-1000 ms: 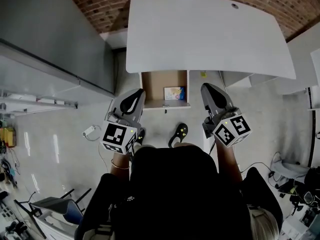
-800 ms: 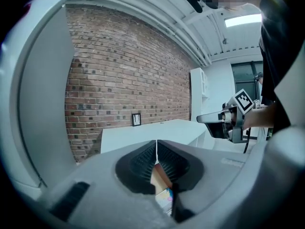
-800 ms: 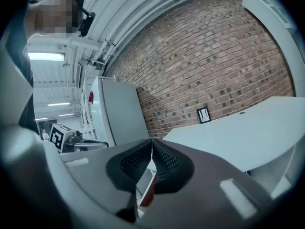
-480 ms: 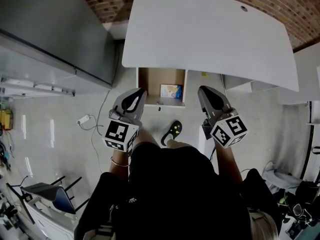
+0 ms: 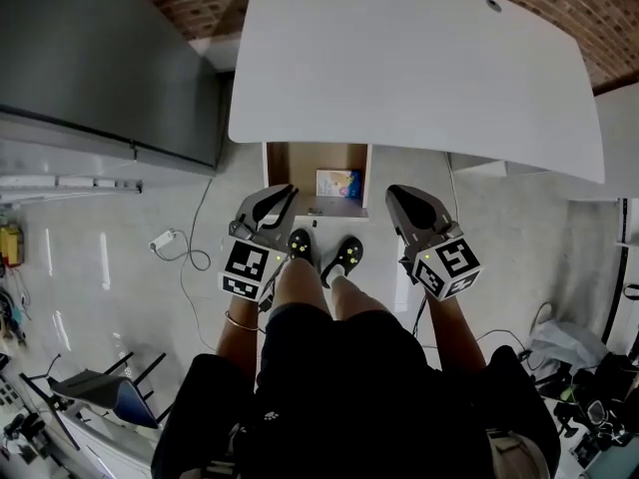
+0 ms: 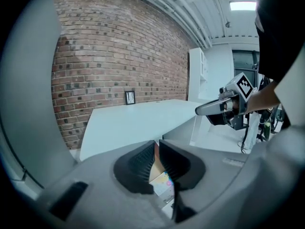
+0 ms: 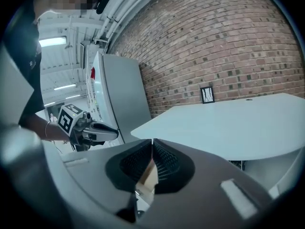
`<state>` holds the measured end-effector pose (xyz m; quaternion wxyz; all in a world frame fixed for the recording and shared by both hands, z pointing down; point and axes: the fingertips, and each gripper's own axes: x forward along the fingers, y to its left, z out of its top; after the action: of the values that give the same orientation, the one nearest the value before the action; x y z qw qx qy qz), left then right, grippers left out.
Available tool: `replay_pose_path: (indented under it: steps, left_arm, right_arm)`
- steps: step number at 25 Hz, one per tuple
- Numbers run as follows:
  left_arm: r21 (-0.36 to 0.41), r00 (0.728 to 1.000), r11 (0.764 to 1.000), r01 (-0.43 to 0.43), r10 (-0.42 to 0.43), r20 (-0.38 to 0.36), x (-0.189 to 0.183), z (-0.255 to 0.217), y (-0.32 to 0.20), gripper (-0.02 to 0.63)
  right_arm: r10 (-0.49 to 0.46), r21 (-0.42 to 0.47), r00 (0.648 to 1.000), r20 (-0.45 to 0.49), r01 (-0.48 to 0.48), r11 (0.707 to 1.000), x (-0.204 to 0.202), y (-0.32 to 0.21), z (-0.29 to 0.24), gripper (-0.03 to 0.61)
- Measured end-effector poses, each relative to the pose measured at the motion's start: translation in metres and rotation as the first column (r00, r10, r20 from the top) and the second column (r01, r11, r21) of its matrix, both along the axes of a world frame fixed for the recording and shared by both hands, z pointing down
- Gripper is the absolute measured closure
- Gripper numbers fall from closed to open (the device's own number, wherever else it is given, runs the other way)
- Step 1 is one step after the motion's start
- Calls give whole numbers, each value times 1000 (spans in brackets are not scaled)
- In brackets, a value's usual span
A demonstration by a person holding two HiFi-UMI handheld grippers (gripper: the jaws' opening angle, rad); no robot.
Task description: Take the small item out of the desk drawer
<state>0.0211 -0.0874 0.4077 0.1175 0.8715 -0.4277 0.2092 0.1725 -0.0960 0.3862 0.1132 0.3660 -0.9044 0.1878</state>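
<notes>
Drawer (image 5: 290, 168) open (small item (image 5: 337, 183) inside); left gripper (image 6: 156, 146) just parting, empty; right gripper (image 7: 152, 143) clenched.

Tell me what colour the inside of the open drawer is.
Light brown; the head view shows the drawer best.

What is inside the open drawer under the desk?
One small colourful packet lies in the drawer, toward its right side. The desk top covers the drawer's back part.
</notes>
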Motion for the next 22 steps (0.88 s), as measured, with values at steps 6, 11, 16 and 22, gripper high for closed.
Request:
replay_pose_path:
  steps: [6,11,16,22]
  left_arm:
    - [-107,995,992,-71,79,68,2,73,-10,575]
    - [-169,988,980,-104,121,93,0,118,-16,564]
    - [-197,983,972,-127,150,107,0,157,-24,560]
    - [-241,974,959,-146,182,135,0,197,-36,546]
  right_arm:
    - [-24,-38,999,-28,23,999,-15,-13,50,558]
    - [-64,-66,995,-82,59,996,-31,-24,86,546]
    - [-97,-101,987,-132,84,991,-39,-28,127,534]
    - [-129,-132,975,-181,106,986,-49,-31,166,511]
